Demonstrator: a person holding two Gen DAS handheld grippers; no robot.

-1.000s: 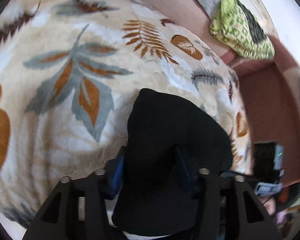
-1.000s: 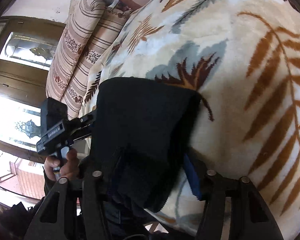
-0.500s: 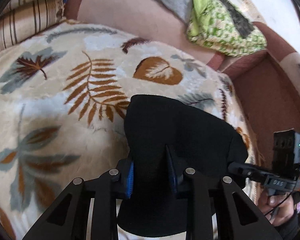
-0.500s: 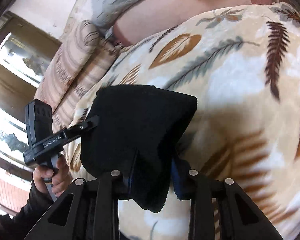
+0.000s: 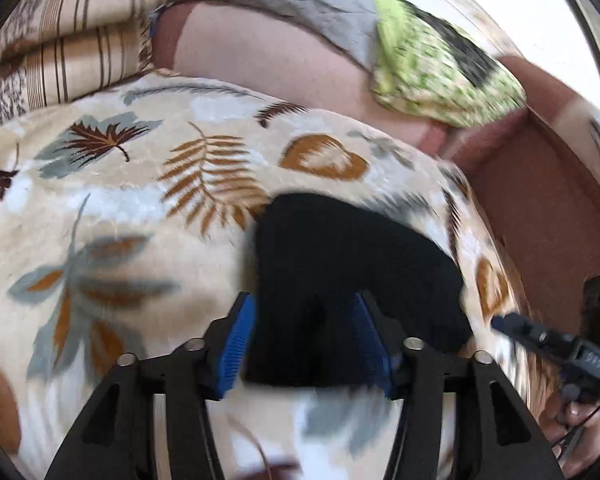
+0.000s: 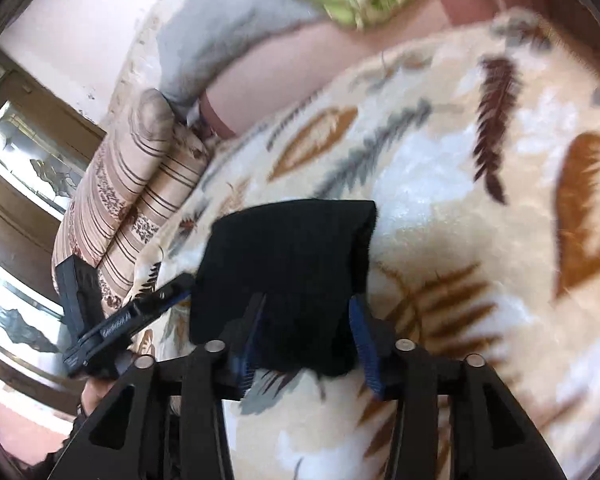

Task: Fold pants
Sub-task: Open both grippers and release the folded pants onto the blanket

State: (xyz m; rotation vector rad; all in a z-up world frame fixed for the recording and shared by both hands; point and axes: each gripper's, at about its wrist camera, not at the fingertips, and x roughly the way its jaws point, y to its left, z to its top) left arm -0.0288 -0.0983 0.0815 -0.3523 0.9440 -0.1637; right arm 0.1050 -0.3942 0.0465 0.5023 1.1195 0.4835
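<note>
Two tools frame one small black bundle: my left tool [image 5: 302, 340] stands with its blue pads parted on either side of the pants [image 5: 352, 280], low in the middle of its frame, and my right tool [image 6: 306, 334] does the same in its own view, pads apart with the near edge of the cloth between them, neither squeezing it. I judge I keep both spread so the folded stack can settle flat on the leaf-patterned blanket [image 5: 112, 208] without being dragged. The pants [image 6: 288, 264] look compact, squared on the far edge, thick with layers, plain black; motion blur hides any seams.
</note>
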